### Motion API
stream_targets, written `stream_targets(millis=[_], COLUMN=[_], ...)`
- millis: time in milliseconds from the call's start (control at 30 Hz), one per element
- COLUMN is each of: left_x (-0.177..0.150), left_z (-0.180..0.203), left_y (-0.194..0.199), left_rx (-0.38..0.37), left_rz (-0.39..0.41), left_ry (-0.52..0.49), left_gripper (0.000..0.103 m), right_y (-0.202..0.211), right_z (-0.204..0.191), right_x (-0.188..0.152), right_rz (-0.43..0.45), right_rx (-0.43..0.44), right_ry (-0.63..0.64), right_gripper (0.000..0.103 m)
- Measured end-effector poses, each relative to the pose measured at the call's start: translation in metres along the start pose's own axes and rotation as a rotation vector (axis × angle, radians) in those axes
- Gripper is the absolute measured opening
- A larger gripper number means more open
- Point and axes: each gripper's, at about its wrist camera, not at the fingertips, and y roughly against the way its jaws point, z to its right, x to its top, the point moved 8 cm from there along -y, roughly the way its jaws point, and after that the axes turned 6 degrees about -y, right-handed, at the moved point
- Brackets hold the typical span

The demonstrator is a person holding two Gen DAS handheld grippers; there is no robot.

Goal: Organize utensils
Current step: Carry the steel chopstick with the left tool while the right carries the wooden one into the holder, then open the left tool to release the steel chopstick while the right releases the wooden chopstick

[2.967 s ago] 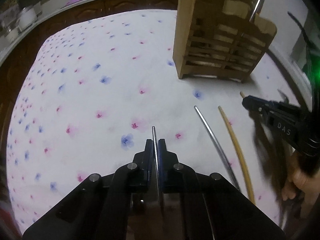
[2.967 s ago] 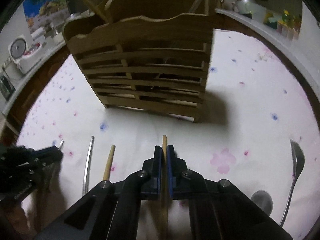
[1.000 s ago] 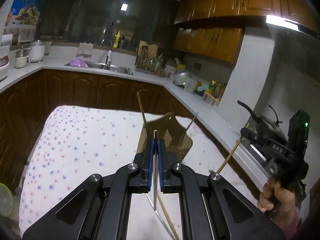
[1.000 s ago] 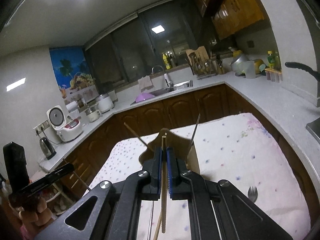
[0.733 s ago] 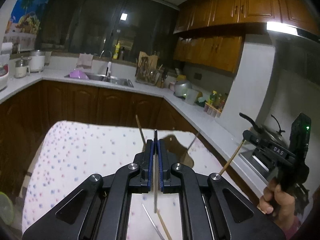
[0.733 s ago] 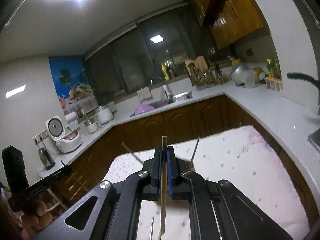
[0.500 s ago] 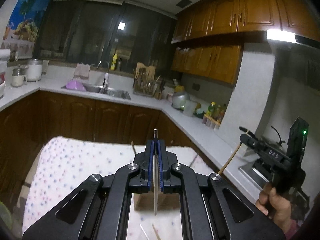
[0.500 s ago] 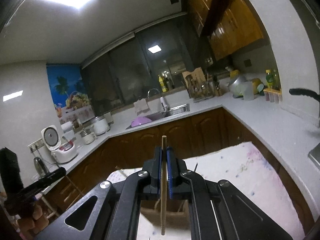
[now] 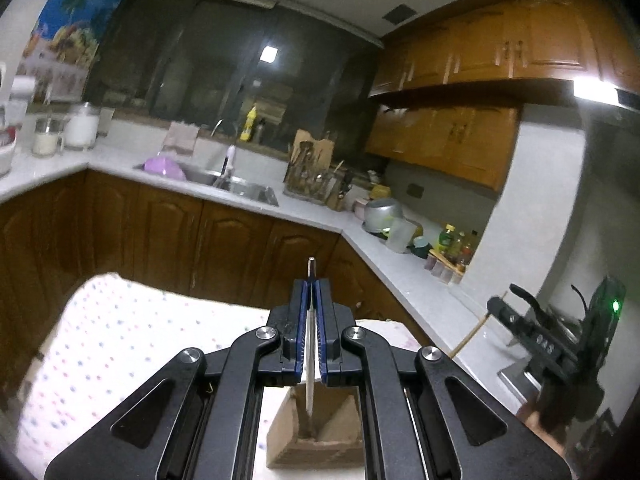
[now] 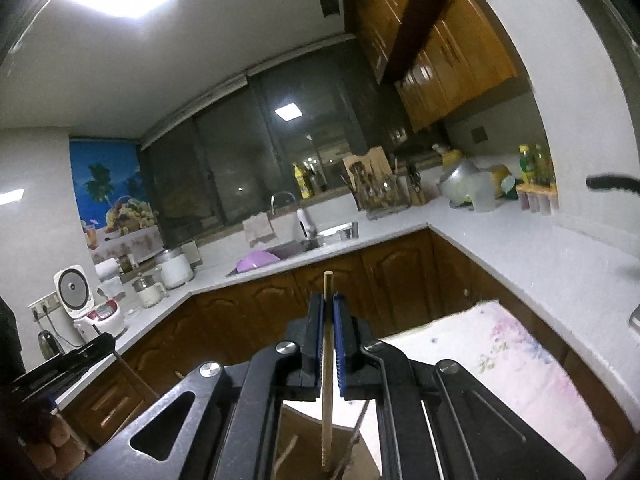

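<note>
left gripper [image 9: 311, 304] clamps a metal chopstick [image 9: 309, 360], right gripper [image 10: 328, 328] a wooden chopstick [image 10: 327, 380], tips inside the wooden holder [image 9: 316, 444].

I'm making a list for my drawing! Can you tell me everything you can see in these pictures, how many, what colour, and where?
Metal chopstick: one, silver, upright in the left gripper, tip over the holder.
Wooden chopstick: one, tan, upright in the right gripper, tip down in the holder.
Utensil holder: one, brown wood, on the table below both grippers.
Tablecloth: one, white with pink and blue flowers, on the table.
Rice cooker: one, white, left counter.
Basin: one, purple, by the sink.
Cabinets: several, brown wood, on the wall.
Left gripper: one, black with blue pads.
Right gripper: one, black with blue pads.
</note>
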Motion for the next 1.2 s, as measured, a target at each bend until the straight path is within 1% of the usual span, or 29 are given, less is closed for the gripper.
stream_targets(millis=[133, 400, 633, 1067, 1200], left_x=[-0.02, -0.056, -0.075, -0.077, -0.076], left_z=[-0.006, -0.005, -0.003, -0.004, -0.004], left_y=[-0.019, -0.046, -0.06, -0.063, -0.062], left_rx=[0.013, 0.029, 0.027, 0.028, 0.022], left_rz=[-0.018, -0.079, -0.143, -0.177, -0.198], left_ry=[0.022, 0.002, -0.008, -0.013, -0.011], left_gripper=[0.004, 0.004, 0.005, 0.006, 0.006], right_y=[-0.011, -0.025, -0.027, -0.029, -0.028], right_z=[0.011, 0.024, 0.024, 0.024, 0.025], right_x=[-0.019, -0.05, -0.055, -0.056, -0.055], right_rz=[-0.015, -0.08, -0.113, -0.135, -0.148], right_rx=[-0.013, -0.025, -0.02, -0.021, -0.024], right_ry=[-0.01, -0.023, -0.01, 0.003, -0.003], right_gripper=[0.005, 0.005, 0.005, 0.006, 0.013])
